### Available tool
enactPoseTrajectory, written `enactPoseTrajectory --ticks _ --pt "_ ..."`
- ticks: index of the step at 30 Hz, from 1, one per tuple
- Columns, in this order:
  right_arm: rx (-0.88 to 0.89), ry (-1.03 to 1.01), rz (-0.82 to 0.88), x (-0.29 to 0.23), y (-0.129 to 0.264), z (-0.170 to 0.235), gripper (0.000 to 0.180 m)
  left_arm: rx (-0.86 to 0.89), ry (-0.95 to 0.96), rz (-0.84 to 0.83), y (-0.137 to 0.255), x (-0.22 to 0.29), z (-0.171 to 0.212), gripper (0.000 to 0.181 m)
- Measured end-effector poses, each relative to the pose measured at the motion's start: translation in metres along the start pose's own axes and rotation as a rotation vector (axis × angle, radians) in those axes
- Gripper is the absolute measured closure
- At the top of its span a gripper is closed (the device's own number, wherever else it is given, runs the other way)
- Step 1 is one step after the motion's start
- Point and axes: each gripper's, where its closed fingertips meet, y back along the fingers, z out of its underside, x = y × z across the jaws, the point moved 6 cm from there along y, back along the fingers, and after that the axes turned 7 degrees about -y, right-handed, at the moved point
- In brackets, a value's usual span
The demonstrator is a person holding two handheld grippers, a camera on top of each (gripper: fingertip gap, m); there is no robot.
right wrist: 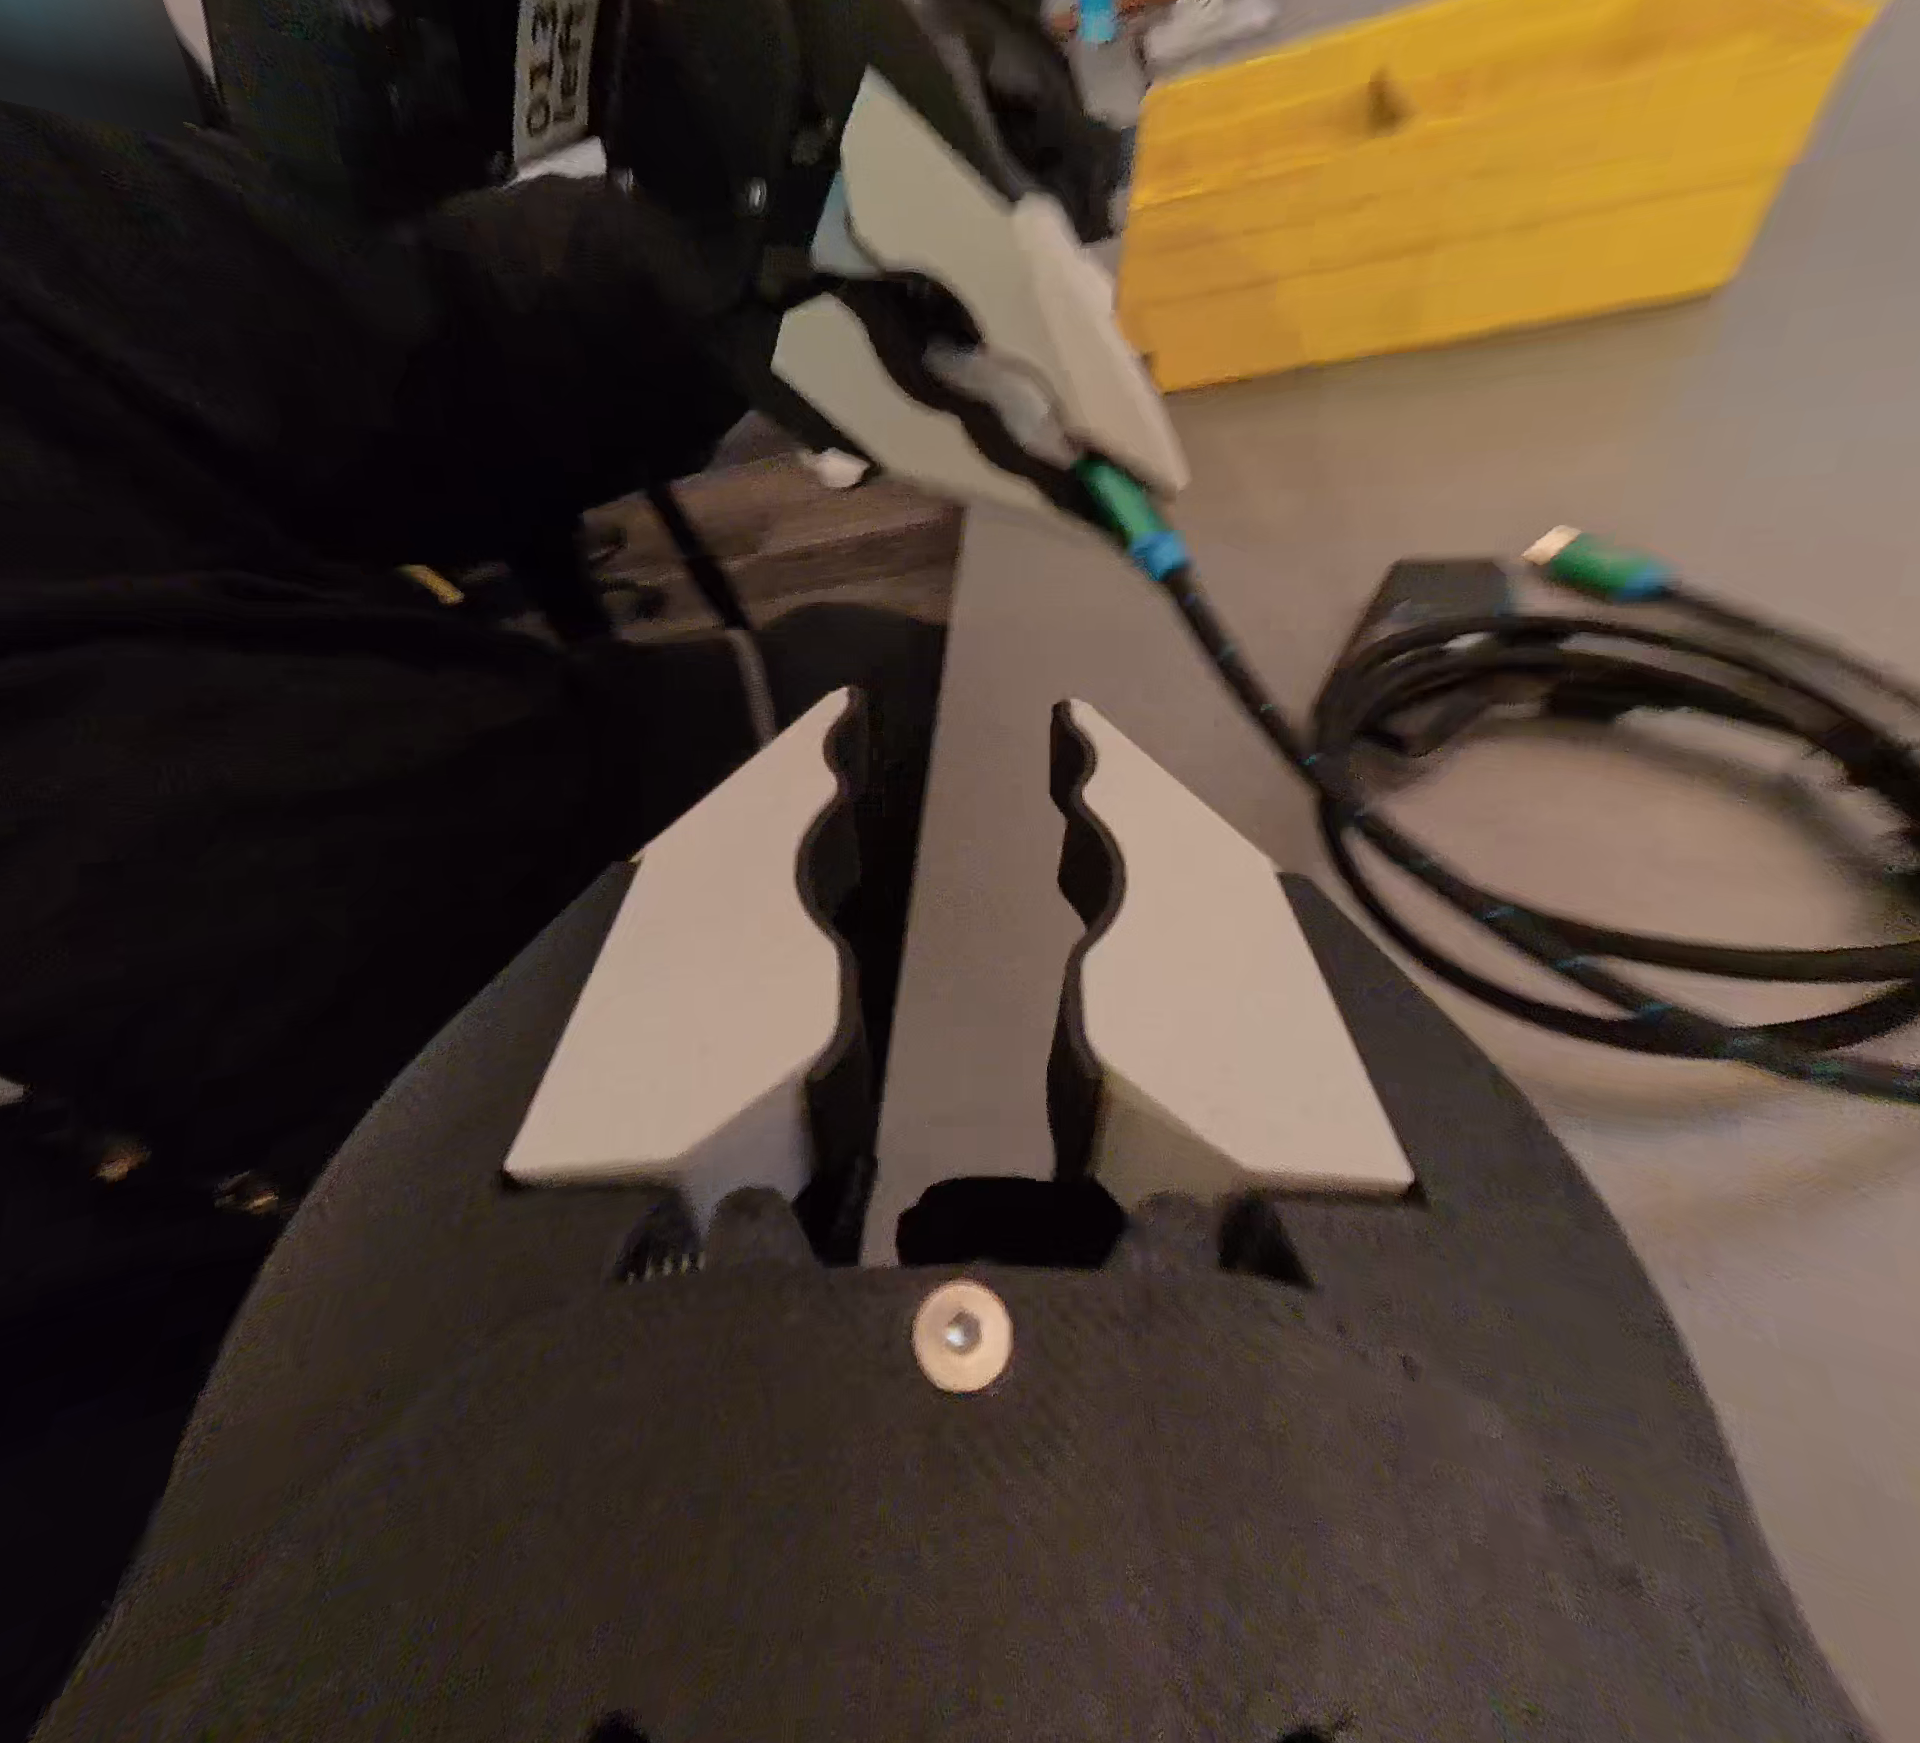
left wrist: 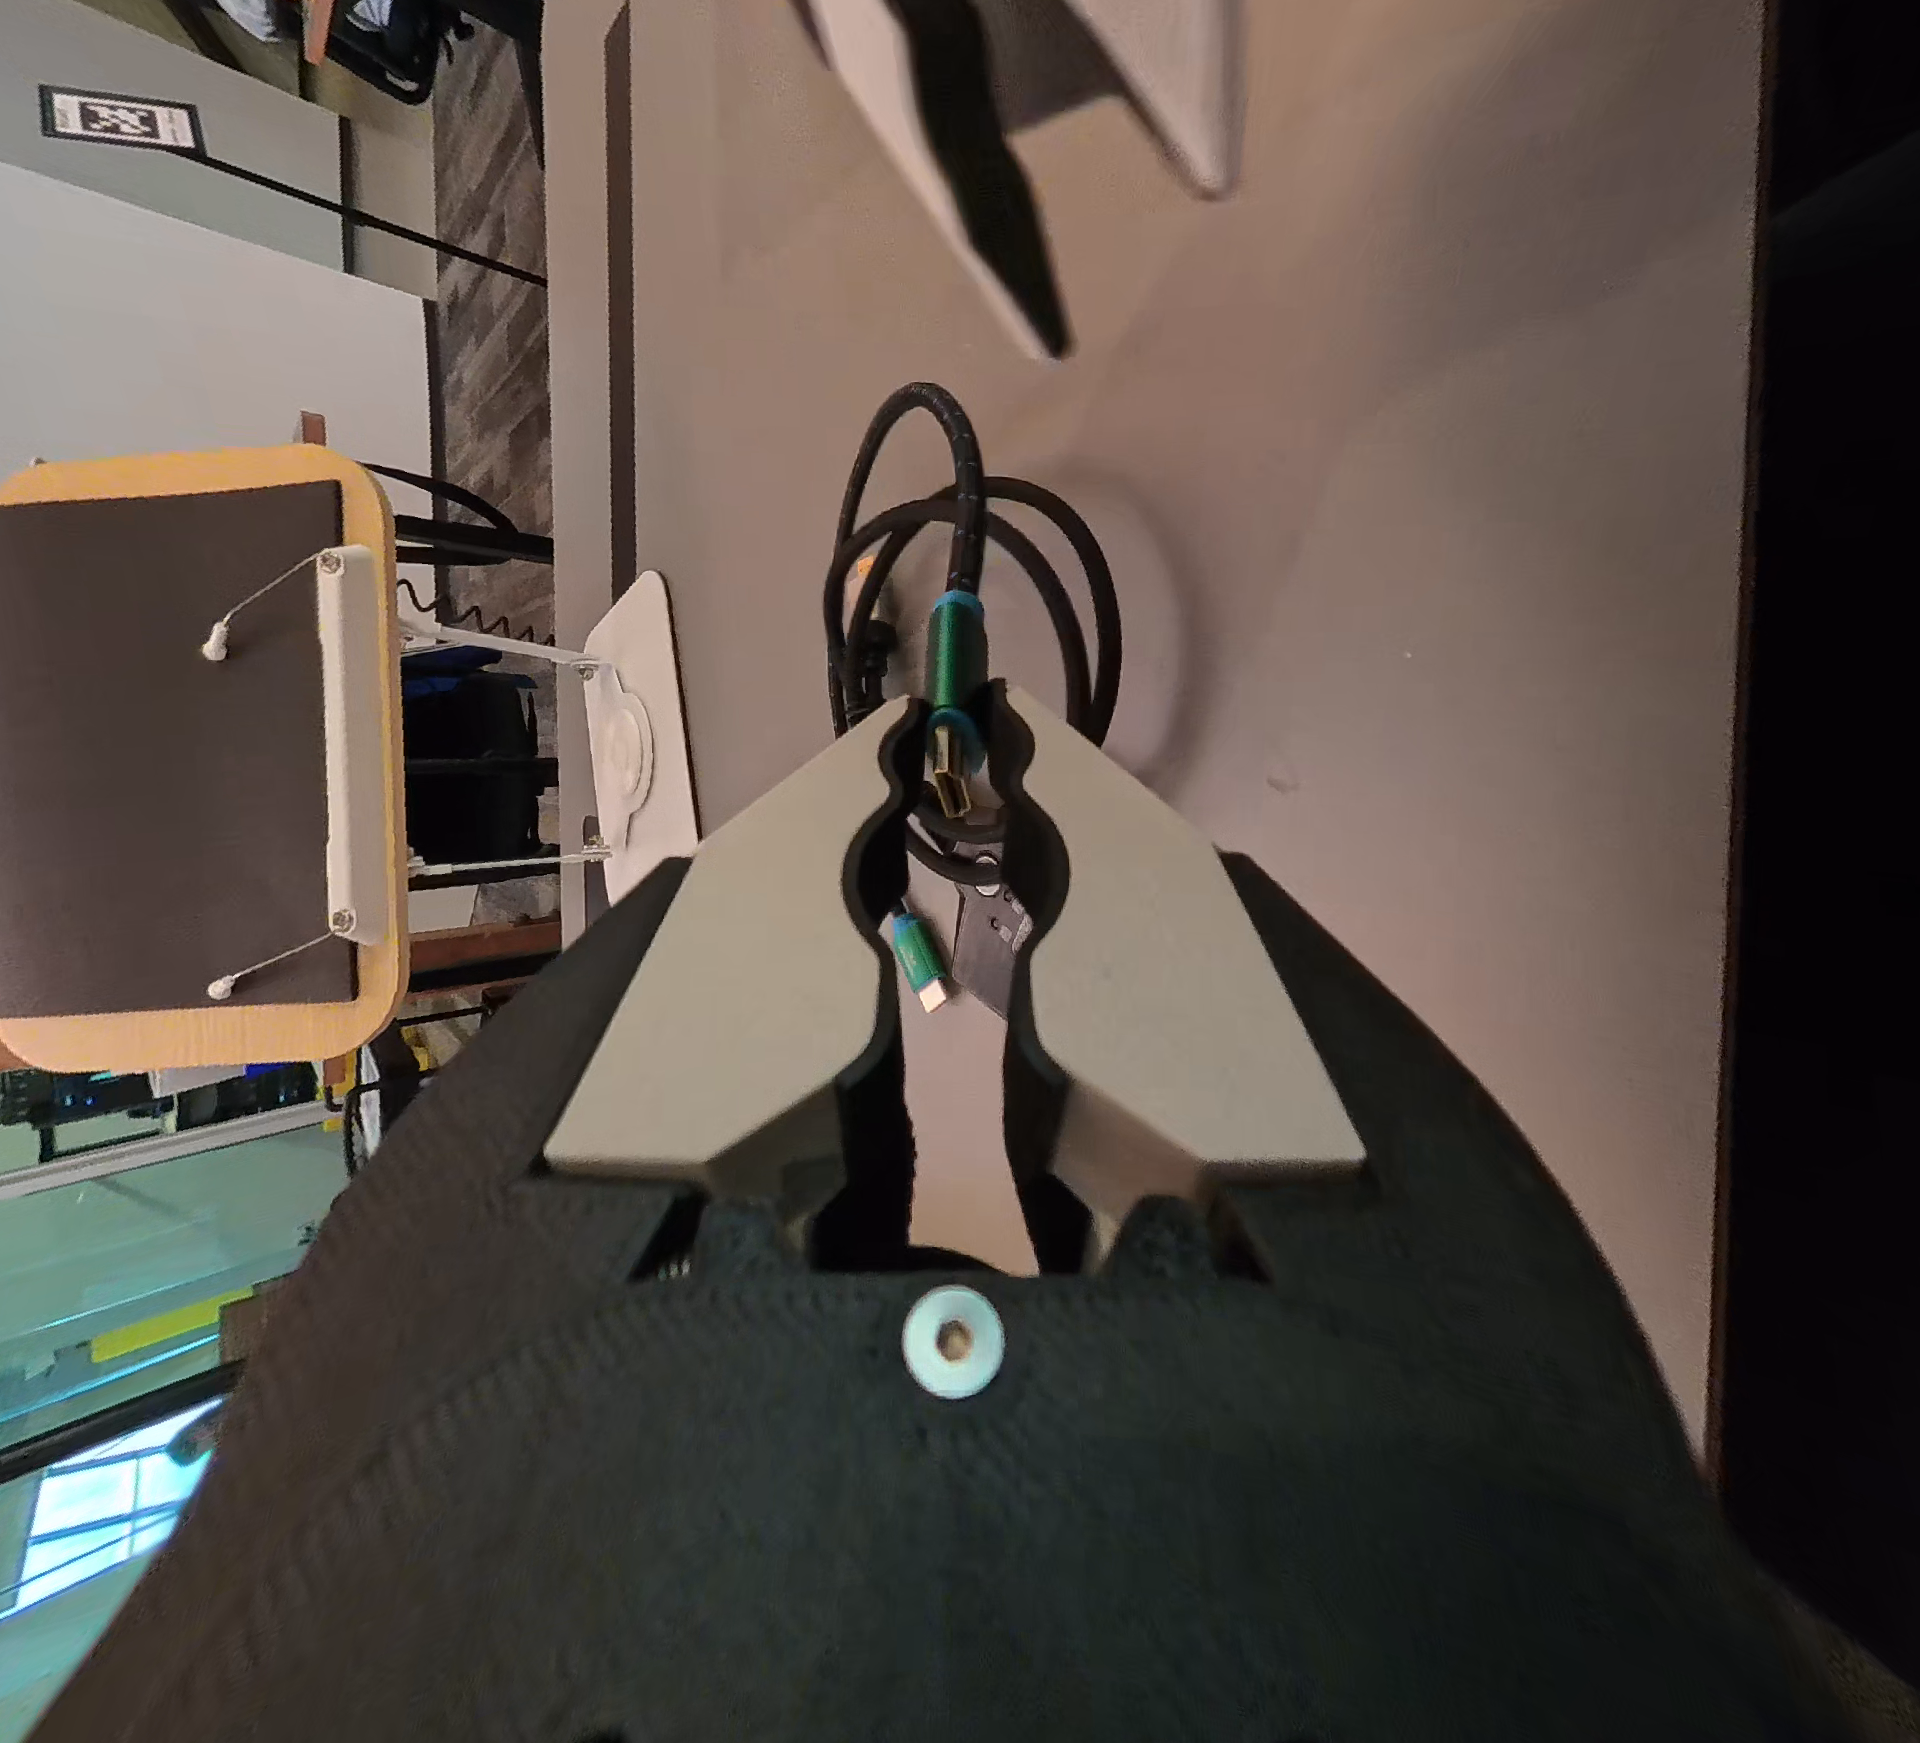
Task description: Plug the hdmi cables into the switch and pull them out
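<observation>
Left gripper (left wrist: 961, 737): your fingers are clamped on the green metal HDMI plug (left wrist: 954, 677) of the black braided cable (left wrist: 977, 498), gold tip pointing back at you.
Right gripper (right wrist: 956, 727): fingers parted, empty.
Black switch box (right wrist: 1439, 597): on the grey table (right wrist: 1558, 1278), far right, under the coil.
Tip: steady the switch with the right, then line the plug up squarely.

Matte black, rough-textured printed gripper bodies are carrying pale grey wedge fingers (right wrist: 707, 955) with wavy black inner edges; a silver screw (right wrist: 961, 1335) is sitting centred, and a black sleeve (right wrist: 312, 467) is showing.
</observation>
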Motion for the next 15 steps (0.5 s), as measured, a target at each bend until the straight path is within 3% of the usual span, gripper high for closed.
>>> enactPoseTrajectory --ticks 5,10,15 --pt "-0.040 -0.219 -0.074 0.019 -0.036 0.029 0.127 0.030 0.025 -0.018 0.001 -0.001 -0.001 0.172" --pt "0.283 -0.396 -0.188 0.038 -0.052 0.006 0.118 0.072 0.033 -0.023 0.003 -0.001 -0.005 0.172" --pt "0.509 -0.383 -0.331 0.037 -0.052 -0.008 0.111 0.178 0.138 -0.005 0.009 -0.009 -0.005 0.172"
